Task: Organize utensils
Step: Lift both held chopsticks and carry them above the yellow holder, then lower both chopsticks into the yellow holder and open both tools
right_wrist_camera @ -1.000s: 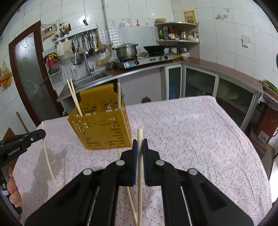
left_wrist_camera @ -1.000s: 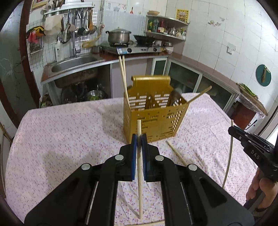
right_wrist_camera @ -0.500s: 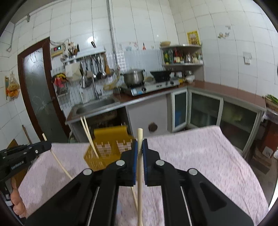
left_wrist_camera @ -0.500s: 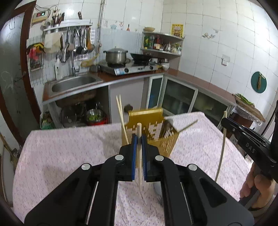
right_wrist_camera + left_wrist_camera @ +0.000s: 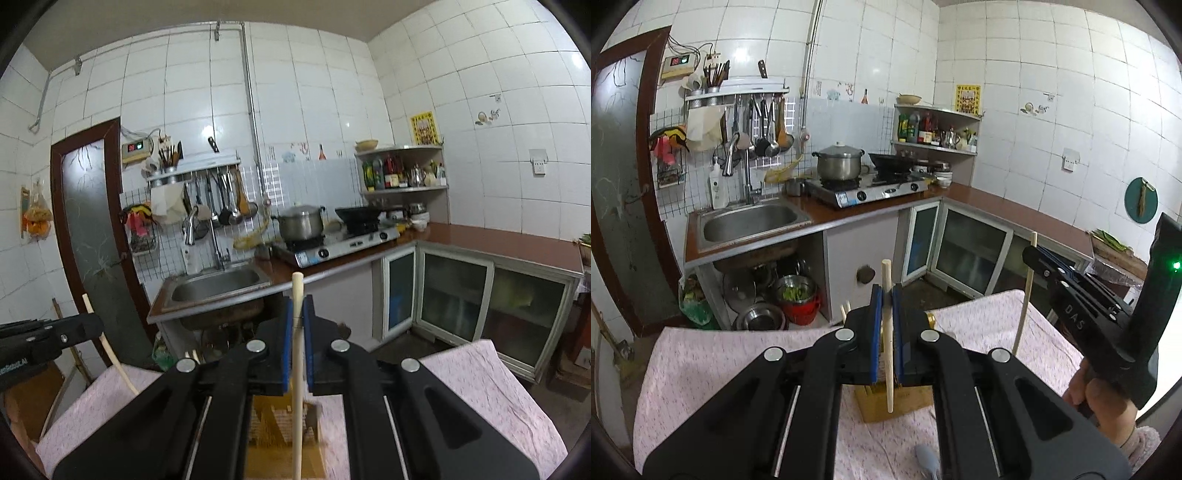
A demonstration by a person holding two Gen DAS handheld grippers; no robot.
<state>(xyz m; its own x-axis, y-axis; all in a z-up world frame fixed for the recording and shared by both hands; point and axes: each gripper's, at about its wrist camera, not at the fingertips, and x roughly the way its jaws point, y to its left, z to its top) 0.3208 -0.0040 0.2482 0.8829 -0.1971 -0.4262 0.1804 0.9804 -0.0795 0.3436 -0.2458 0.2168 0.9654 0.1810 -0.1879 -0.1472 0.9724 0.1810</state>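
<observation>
Left wrist view: the left claw is clamped on an upright chopstick above the yellow utensil holder; the right claw pinches another chopstick likewise, over the tabletop.

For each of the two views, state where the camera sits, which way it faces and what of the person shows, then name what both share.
Left wrist: sits behind the left tongs, faces the kitchen counter; the tongs clamp a pale wooden chopstick; the right tongs and a hand show at right.
Right wrist: sits behind the right tongs, faces the counter more level; they clamp another wooden chopstick; the left tongs show at left.
Shared: steel sink, steel pot, yellow slotted utensil holder.
</observation>
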